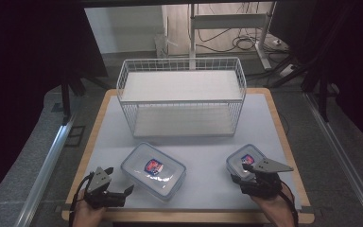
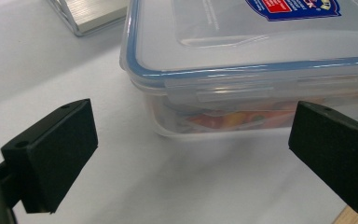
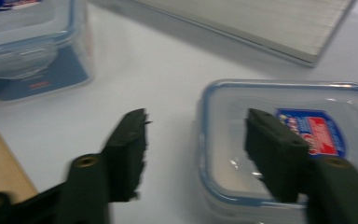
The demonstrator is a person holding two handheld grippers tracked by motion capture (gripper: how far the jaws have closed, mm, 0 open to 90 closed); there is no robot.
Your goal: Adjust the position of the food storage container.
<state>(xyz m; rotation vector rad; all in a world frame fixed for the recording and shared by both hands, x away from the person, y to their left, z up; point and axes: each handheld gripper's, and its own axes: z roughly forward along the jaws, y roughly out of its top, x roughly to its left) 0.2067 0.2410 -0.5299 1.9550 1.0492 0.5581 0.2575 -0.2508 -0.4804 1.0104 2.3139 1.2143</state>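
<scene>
Two lidded plastic boxes lie on the table (image 1: pixel 264 118) in front of a white wire rack (image 1: pixel 182 94), and each is being approached by a gripper. The likeliest trouble is judged to lie at the right gripper (image 3: pixel 196 149): its fingers straddle the near left edge of the small box (image 3: pixel 284 140), one finger over the lid and one outside the wall, so a closure from here could pinch only the rim and tip or skid the box. The view is blurred, so contact with the lid cannot be told.

At the left gripper (image 2: pixel 191 154) the risk is different — the large box (image 2: pixel 261 60) sits just beyond the fingertips, its near corner between them but nearer the right finger (image 2: pixel 335 158), and an off-centre closure could be expected to twist the box across the smooth table.

Both pairs of fingers are spread wide and nothing is held. The left fingers (image 2: pixel 56 154) are seen well apart, clear of the box wall; the right fingers are parted about as far, hovering at the small box's edge.
</scene>
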